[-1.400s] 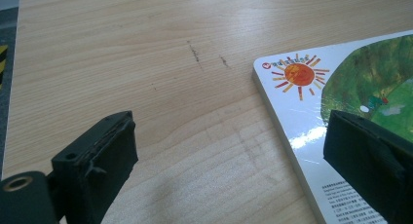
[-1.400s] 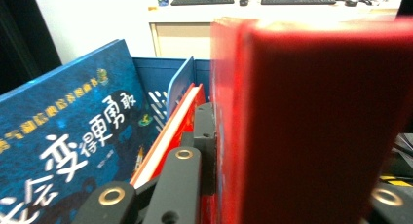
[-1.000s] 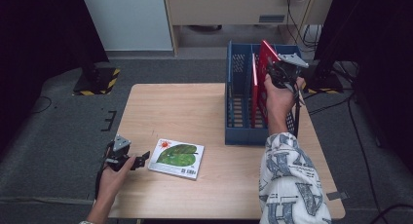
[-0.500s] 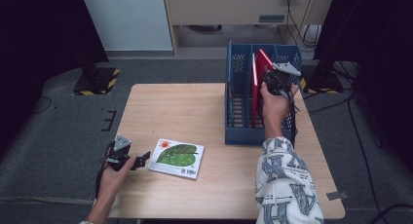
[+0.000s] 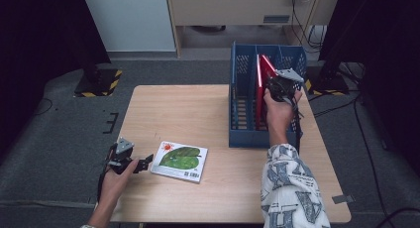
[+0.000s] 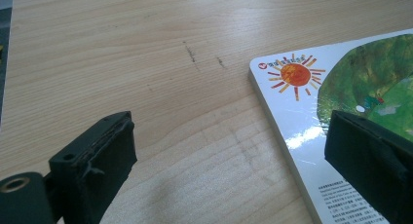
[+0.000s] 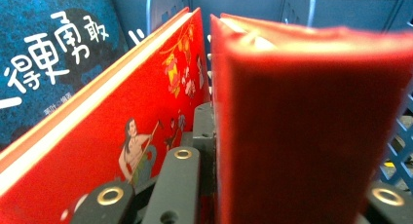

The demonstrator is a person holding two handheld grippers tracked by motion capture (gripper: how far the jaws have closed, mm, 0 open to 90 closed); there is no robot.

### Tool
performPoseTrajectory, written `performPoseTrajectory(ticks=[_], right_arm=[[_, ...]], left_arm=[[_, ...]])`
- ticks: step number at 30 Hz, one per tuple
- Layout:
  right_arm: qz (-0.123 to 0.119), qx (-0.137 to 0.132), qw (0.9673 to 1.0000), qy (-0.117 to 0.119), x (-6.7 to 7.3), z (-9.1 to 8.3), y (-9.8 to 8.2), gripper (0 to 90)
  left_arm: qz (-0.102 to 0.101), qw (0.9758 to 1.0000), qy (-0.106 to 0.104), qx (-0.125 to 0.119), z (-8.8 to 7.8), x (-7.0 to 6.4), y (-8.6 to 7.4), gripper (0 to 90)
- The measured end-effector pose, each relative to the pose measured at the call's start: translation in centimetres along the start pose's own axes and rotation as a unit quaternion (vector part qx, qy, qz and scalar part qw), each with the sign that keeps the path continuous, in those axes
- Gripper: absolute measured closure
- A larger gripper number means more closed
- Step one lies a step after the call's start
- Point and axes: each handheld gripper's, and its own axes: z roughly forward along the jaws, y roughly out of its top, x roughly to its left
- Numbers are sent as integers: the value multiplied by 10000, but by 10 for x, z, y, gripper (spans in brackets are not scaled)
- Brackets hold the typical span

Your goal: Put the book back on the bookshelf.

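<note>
A red book (image 5: 261, 82) stands upright in the blue slotted rack (image 5: 241, 135) at the table's back right, and my right gripper (image 5: 278, 87) is shut on its top edge. In the right gripper view the held red book (image 7: 302, 126) stands close in front, a second red picture book (image 7: 122, 117) leans at its left, and a dark blue book (image 7: 48, 53) stands beyond that. A green book with a sun on its cover (image 5: 179, 161) lies flat near the table's front left. My left gripper (image 5: 146, 162) rests open at that book's left edge, one finger (image 6: 370, 160) over the cover.
The wooden table (image 5: 198, 114) has bare room between the flat book and the rack. The rack's mesh walls (image 7: 341, 5) close in around the books. Dark stands and cables ring the table on the grey floor.
My right hand has sunk, bringing the red book lower into the rack. The left hand and the green book have kept still.
</note>
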Motion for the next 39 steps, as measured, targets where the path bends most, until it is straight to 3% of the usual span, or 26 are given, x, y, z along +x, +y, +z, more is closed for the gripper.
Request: performPoseTrajectory(ticks=[10,23,39], right_arm=[[-69,325,9994,27,3,-18,-4,778],[-198,399,9990,89,7,-39,-9,764],[-330,461,9984,47,11,-41,2,777]], left_arm=[[-18,10000,43,-6,-2,0,0,38],[-28,10000,57,-32,-2,1,1,38],[-42,10000,43,-25,-2,0,1,38]])
